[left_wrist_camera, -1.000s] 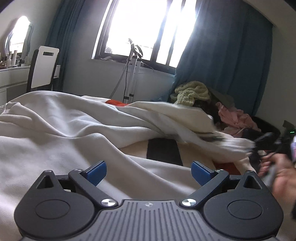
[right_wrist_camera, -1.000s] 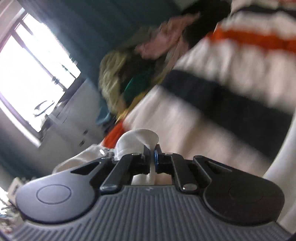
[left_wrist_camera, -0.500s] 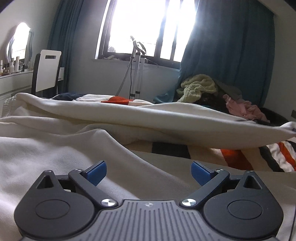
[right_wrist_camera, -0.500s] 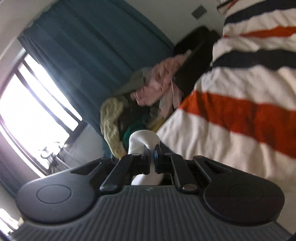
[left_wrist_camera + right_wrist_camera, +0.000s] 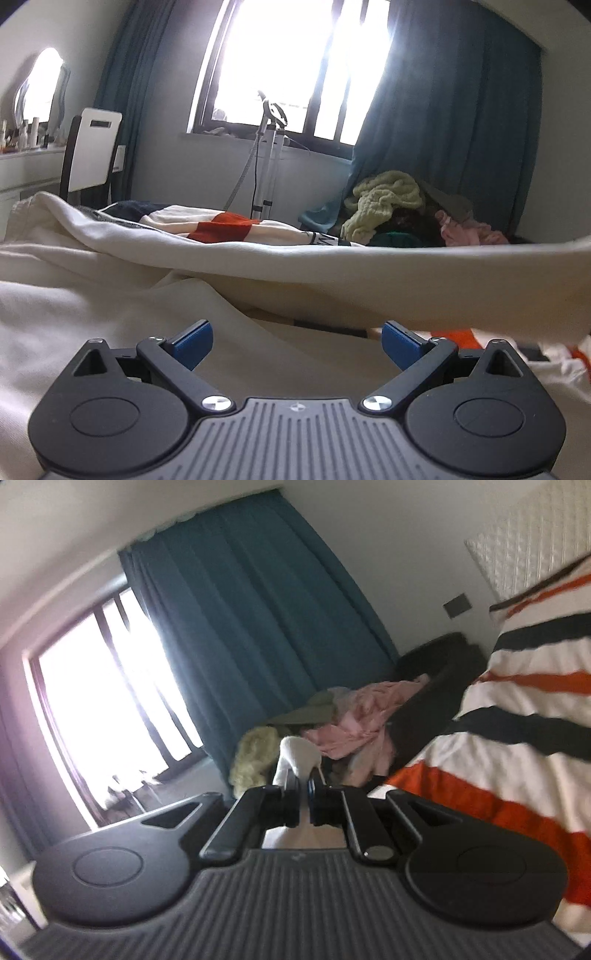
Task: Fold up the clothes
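Right wrist: cream garment (image 5: 297, 755) pinched in right tool (image 5: 303, 805).

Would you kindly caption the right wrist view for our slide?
Right gripper shut on cream garment, striped bedspread alongside.

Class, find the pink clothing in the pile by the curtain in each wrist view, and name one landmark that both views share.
Left wrist: pink clothing at centre right, on the pile's right end.
Right wrist: pink clothing just right of centre, above the right gripper.
Shared landmark: the blue curtain.
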